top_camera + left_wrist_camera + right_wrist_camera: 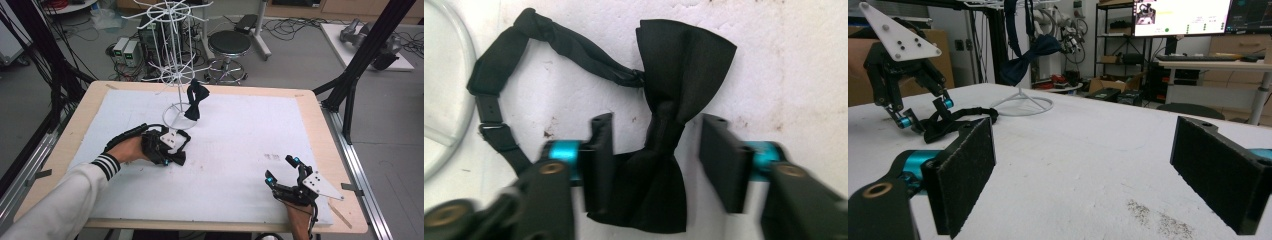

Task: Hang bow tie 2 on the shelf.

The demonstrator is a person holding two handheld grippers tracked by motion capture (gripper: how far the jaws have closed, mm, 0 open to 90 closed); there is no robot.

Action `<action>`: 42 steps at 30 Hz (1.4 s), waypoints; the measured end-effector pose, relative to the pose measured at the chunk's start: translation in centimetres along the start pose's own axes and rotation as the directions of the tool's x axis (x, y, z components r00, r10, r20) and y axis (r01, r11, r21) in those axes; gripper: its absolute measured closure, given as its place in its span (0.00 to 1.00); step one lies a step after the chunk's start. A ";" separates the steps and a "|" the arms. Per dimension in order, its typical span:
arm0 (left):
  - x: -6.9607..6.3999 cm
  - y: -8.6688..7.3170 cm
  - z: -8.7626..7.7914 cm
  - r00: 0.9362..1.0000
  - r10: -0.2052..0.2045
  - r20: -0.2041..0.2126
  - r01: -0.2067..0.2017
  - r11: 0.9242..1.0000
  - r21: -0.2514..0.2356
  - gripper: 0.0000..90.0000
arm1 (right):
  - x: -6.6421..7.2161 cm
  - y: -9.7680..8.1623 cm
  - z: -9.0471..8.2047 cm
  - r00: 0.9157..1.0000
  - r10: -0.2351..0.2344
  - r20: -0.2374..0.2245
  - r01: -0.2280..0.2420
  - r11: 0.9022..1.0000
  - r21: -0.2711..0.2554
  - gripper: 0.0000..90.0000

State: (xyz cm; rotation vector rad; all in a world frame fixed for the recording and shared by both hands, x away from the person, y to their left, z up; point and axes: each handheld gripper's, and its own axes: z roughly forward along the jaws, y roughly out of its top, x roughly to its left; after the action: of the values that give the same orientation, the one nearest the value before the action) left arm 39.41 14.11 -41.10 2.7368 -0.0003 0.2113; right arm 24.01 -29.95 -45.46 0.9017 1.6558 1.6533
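Centrally, on the white mat (240, 150) that covers the wooden table (320, 125), a black bow tie (664, 125) lies flat with its strap looped out to one side. The left gripper (167, 150) is lowered over it, held by the person's left hand (127, 149), which emerges from a white sleeve with a striped cuff (106, 166). In the left gripper view the jaws straddle the tie at its knot: one pad lies against the lower wing, while a gap of bare mat separates the other pad from the fabric. The jaws stand part-way spread, not pinching; whether the near pad presses the cloth or merely rests beside it cannot be told from this blurred view.

Just beyond the tie stands a white wire display rack (172, 60), its ring base (177, 117) resting on the mat close to the left gripper. A second bow tie (195, 100) hangs from a low arm of the rack.

At the near right corner of the mat the right gripper (282, 169) rests low, held by the right hand (300, 215). Its jaws are spread wide with nothing between them, as the right gripper view shows. It is well apart from the tie and the rack.

Behind the table, a black stool (229, 45) stands on the floor.
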 end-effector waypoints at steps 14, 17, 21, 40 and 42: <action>0.1 0.2 0.0 0.999 -0.021 0.031 0.020 0.999 0.027 0.84 | 0.0 0.0 0.0 1.000 0.001 0.000 -0.001 1.000 -0.001 0.11; 0.2 0.2 -0.1 0.999 -0.021 0.036 0.020 0.999 0.028 0.84 | 0.0 0.0 0.0 1.000 0.002 -0.001 -0.002 1.000 -0.002 0.11; 0.2 0.1 -0.4 0.999 -0.036 0.035 0.036 0.999 0.003 0.84 | -0.1 0.0 0.0 1.000 -0.001 0.002 0.001 1.000 -0.003 0.11; -0.2 -0.2 -4.6 0.992 -0.122 0.006 0.121 0.969 -0.214 0.84 | 0.1 -0.1 -0.1 1.000 -0.013 0.014 0.013 1.000 -0.015 0.11; -0.4 -0.3 -5.2 0.992 -0.129 -0.008 0.123 0.960 -0.251 0.84 | 0.1 0.0 -0.1 1.000 -0.011 0.016 0.011 1.000 -0.015 0.11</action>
State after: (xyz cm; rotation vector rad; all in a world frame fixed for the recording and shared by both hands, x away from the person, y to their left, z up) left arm 38.30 16.38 -36.56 2.4722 0.1447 0.1944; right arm 23.88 -29.92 -45.50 0.8939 1.6326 1.6454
